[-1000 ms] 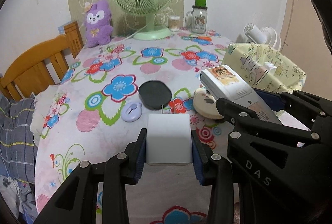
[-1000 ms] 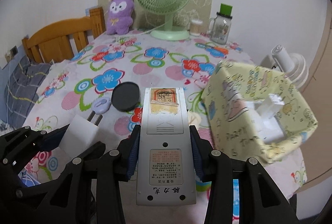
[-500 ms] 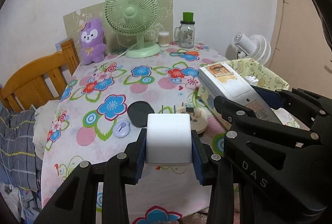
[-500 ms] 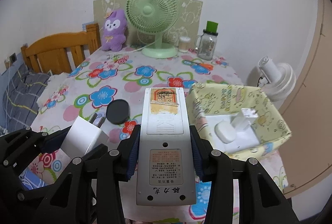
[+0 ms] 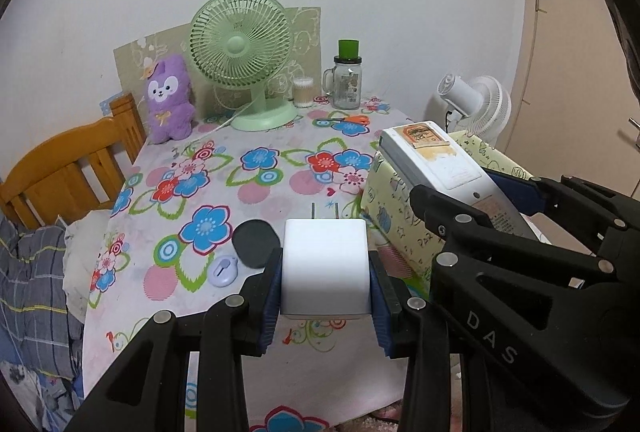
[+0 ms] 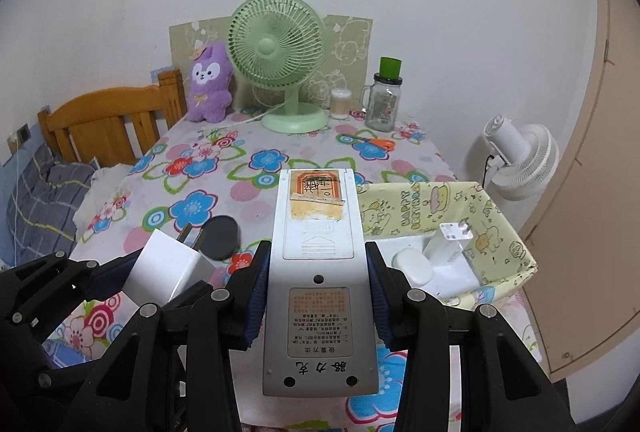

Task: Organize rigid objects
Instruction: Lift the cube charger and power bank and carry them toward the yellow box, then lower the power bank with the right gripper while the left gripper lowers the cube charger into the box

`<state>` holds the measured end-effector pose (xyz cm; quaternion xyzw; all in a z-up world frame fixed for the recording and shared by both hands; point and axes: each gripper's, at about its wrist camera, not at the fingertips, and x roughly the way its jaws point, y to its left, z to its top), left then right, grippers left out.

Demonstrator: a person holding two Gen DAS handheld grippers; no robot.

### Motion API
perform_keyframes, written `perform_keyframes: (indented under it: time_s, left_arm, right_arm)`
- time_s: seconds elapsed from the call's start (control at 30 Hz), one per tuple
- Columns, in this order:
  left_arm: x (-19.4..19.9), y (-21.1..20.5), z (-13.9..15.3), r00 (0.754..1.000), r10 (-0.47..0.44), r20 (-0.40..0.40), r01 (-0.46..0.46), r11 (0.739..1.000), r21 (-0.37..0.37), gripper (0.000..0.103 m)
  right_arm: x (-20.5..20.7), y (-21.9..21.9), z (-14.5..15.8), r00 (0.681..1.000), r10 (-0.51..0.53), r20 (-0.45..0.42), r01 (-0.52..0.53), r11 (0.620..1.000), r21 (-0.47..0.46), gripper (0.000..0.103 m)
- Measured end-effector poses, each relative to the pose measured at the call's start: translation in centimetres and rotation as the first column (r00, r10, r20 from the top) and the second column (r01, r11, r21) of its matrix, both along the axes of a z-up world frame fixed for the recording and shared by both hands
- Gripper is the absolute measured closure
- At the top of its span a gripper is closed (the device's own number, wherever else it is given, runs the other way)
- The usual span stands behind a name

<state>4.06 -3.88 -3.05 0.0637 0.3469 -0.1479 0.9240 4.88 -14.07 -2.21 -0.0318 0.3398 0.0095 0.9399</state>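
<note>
While the left tool (image 5: 325, 274) gripped the white charger (image 5: 324, 266) and the right tool (image 6: 316, 292) clamped the remote (image 6: 318, 264) above the worktop (image 6: 256, 191), both hung near the yellow box (image 6: 500, 232). A good drop probably called for lowering each inside, beside the items there, before releasing.

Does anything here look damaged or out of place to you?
The remote control clamped in the right gripper has a torn, yellowed sticker on its back. In the yellow fabric basket, a white charger stands tilted, prongs up.
</note>
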Motion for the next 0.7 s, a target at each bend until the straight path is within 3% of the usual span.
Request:
perform_keyframes:
  time_s: [0.7]
  left_arm:
    - [2.6,-5.9,0.2,0.998,-0.052,-0.016,0.053,0.998,0.038,0.063]
  right_arm:
    - [2.3,-6.0,-0.1,0.998,-0.056,-0.023,0.056,0.998,0.041,0.056]
